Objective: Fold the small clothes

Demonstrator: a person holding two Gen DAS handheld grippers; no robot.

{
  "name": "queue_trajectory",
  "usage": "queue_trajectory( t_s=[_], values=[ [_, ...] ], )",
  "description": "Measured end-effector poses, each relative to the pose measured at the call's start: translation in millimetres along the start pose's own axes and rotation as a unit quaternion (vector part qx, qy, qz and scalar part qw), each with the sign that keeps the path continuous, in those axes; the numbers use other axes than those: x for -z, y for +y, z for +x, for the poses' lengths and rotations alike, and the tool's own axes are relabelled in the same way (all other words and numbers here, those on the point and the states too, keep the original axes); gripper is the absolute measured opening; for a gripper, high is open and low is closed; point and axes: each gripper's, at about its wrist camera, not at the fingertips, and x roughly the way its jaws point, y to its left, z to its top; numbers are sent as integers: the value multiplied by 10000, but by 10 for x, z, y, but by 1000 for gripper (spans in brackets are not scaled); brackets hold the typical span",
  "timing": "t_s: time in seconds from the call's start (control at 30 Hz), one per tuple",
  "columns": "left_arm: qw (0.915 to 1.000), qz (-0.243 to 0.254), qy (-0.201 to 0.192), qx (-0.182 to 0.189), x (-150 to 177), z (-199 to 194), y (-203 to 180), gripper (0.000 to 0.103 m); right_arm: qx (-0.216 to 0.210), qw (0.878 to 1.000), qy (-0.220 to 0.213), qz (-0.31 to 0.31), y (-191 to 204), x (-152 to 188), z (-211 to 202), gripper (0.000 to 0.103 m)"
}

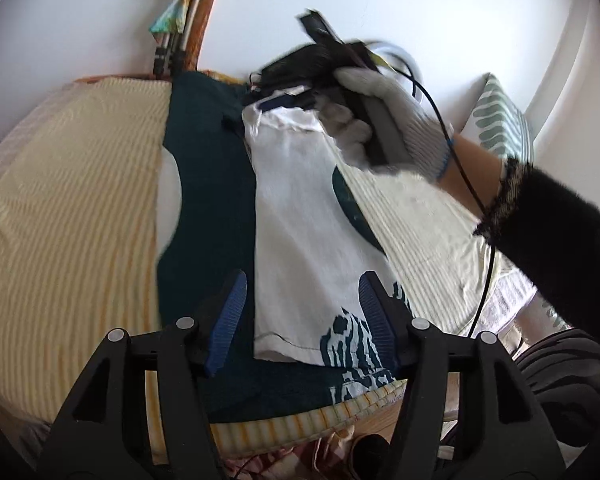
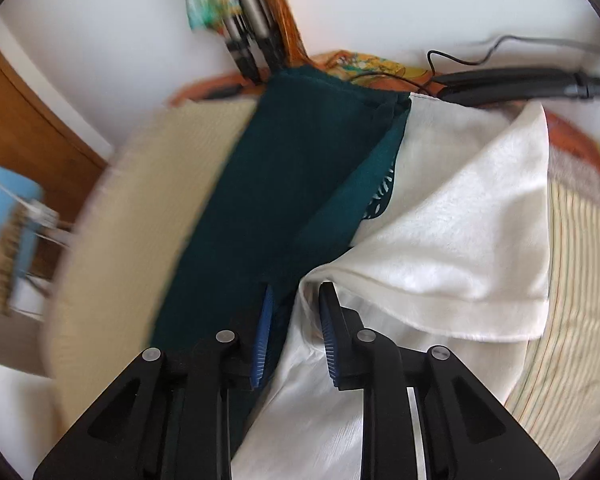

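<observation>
A small dark green garment [image 1: 208, 184] with a white inside lies on the striped bed, one side folded over so its white underside [image 1: 296, 216] faces up. My left gripper [image 1: 300, 296] is open and empty, hovering above the garment's near hem. My right gripper [image 1: 276, 100], held by a gloved hand, is at the garment's far end. In the right wrist view the right gripper [image 2: 294, 304] is partly open with the white folded edge [image 2: 440, 236] between and just beyond its fingers; whether it pinches cloth is unclear. The green cloth [image 2: 284, 184] lies to the left.
The pale yellow striped bed cover [image 1: 68, 208] surrounds the garment. A wooden headboard post with a tripod [image 1: 180, 40] stands at the far edge by the white wall. A patterned pillow [image 1: 500, 120] lies at the right. The bed's near edge [image 1: 300, 420] is just below my left gripper.
</observation>
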Motion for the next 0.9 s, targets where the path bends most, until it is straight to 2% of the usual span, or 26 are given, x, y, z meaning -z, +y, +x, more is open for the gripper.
queue_trajectory(
  t_s=[0.03, 0.07, 0.1, 0.2, 0.27, 0.37, 0.53, 0.57, 0.6, 0.63, 0.73, 0.9],
  values=[
    [10000, -4, -57, 9, -27, -39, 35, 60, -20, 9999, -158, 51, -76, 31, -115, 32],
    [9999, -6, -117, 30, -61, -71, 77, 60, 37, 9992, -361, 160, -180, 66, -232, 48],
    [9998, -11, -193, 29, -94, -102, 118, 60, 125, 9975, -604, 345, -340, 110, -365, 56],
    [9988, -59, -432, -218, -144, -129, 284, 60, 653, 9902, -887, 855, -760, 188, -513, 56],
    [9982, -346, -434, -226, -171, -91, 444, 60, 802, 9863, -818, 1183, -999, 222, -501, 56],
    [9962, -657, -548, -180, -189, -94, 594, 60, 920, 9842, -654, 1363, -1182, 269, -395, 53],
    [9959, -639, -586, -268, -209, -86, 613, 60, 843, 9874, -402, 1281, -1163, 299, -136, 31],
    [9960, -603, -589, -289, -211, -83, 598, 60, 885, 9878, -345, 1237, -1140, 321, -99, 23],
    [9961, -561, -598, -318, -204, -80, 578, 60, 946, 9879, -297, 1192, -1118, 327, -61, 8],
    [9962, -527, -612, -338, -203, -76, 570, 60, 999, 9881, -285, 1138, -1145, 308, -78, 4],
    [9963, -550, -548, -375, -190, -77, 577, 60, 1079, 9888, -566, 865, -1059, 297, -188, 2],
    [9962, -594, -561, -309, -191, -62, 607, 60, 729, 9903, -888, 784, -934, 134, -335, 2]
  ],
)
